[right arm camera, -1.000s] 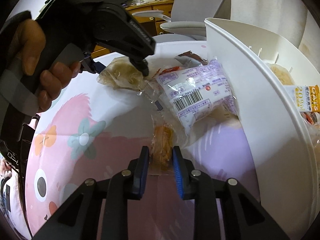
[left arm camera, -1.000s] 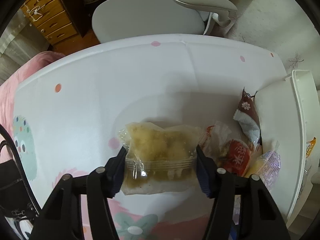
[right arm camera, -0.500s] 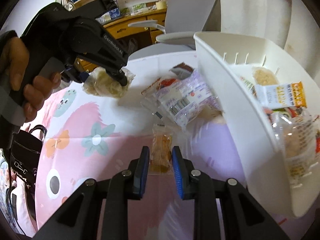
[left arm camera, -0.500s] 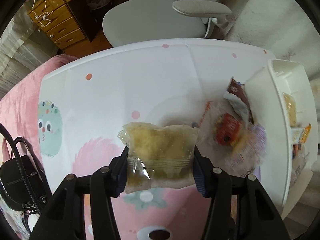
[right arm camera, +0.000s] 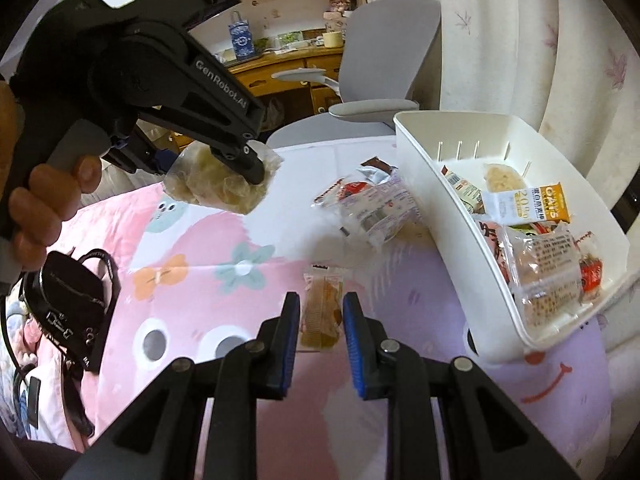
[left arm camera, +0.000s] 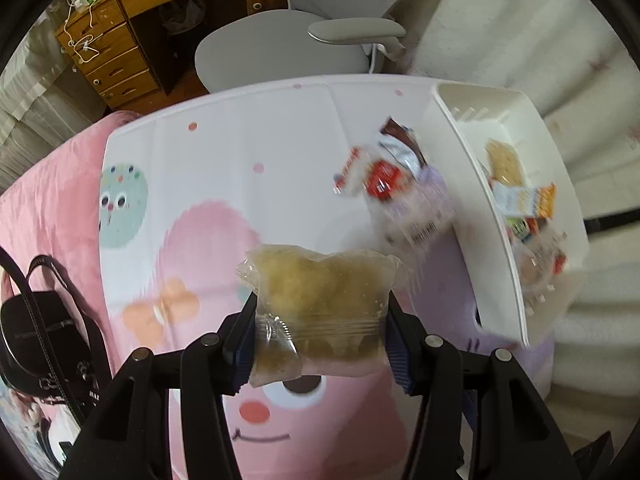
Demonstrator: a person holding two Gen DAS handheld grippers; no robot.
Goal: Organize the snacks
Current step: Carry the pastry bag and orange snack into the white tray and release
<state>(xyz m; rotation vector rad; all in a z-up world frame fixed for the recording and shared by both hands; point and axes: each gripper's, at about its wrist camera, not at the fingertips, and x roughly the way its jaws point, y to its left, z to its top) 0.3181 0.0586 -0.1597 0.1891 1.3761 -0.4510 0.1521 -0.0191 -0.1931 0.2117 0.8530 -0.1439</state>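
A loose pile of wrapped snacks [right arm camera: 374, 208] lies on the cartoon-printed sheet [right arm camera: 224, 240], just beside the near wall of the white bin [right arm camera: 452, 200], which already holds several packets. A black bag [right arm camera: 68, 300] rests on the pink bedding at the left edge. The left claw [left arm camera: 320, 320] grips a clear packet of yellowish snack [left arm camera: 320, 300] by its two side edges, above the sheet, its long axis running across between the pads. The right claw [right arm camera: 320, 328] is clamped on a slim orange snack packet [right arm camera: 322, 308], whose long axis points away from the camera. Behind stand a grey office chair [right arm camera: 384, 64], a wooden desk with drawers and bookshelves.
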